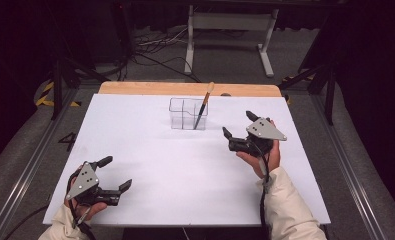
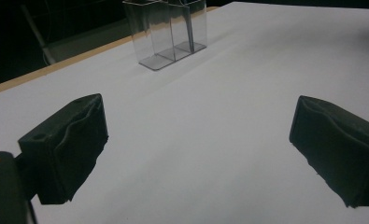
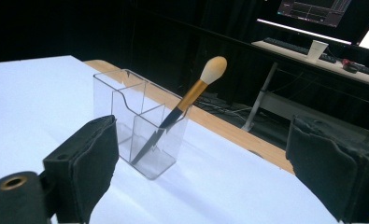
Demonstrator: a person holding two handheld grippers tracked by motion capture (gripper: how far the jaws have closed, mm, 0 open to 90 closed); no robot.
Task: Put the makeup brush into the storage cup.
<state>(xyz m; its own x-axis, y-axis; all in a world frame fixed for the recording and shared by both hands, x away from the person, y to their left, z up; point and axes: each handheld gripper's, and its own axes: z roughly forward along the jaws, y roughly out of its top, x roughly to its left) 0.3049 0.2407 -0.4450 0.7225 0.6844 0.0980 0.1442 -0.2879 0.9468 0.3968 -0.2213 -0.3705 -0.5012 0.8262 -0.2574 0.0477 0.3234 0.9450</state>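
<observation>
Work in hand: a makeup brush point(image 1: 204, 105) stands in a clear divided holder point(image 1: 187, 114), and the right gripper point(image 1: 237, 131) is the one nearest to it.
Brush: handle down in the holder's right-hand compartment, leaning, its pale bristle head up and tilted toward 1 o'clock past the rim.
Holder: at 12 o'clock on the white sheet, close to the far edge; its other compartments look empty.
Right gripper: at 3 o'clock of the sheet, jaws spread wide and holding nothing, facing the holder and near it but not touching.
Left gripper point(image 1: 116, 174): at 7 o'clock, jaws also wide apart and empty, well apart from the holder.
Risk, tipping: the holder looks light and the brush leans, so a sideways nudge from a jaw could tip or slide it toward the far edge.
Risk, poor grip: the handle is thin and slanted; jaws closing off-centre could let it pivot or slip, or drag the holder up with it.
Risk, clear walls: the transparent rim is hard to judge, so a jaw could catch it on the way in.
Surface: a white sheet point(image 1: 150, 165) over a wooden table point(image 1: 135, 88), whose bare strip shows at 12 o'clock.
Room: dark, with cables on a grey floor, a white table frame point(image 1: 230, 22) beyond, and a desk with a monitor point(image 3: 322, 9) and a paper cup point(image 3: 317, 49).
</observation>
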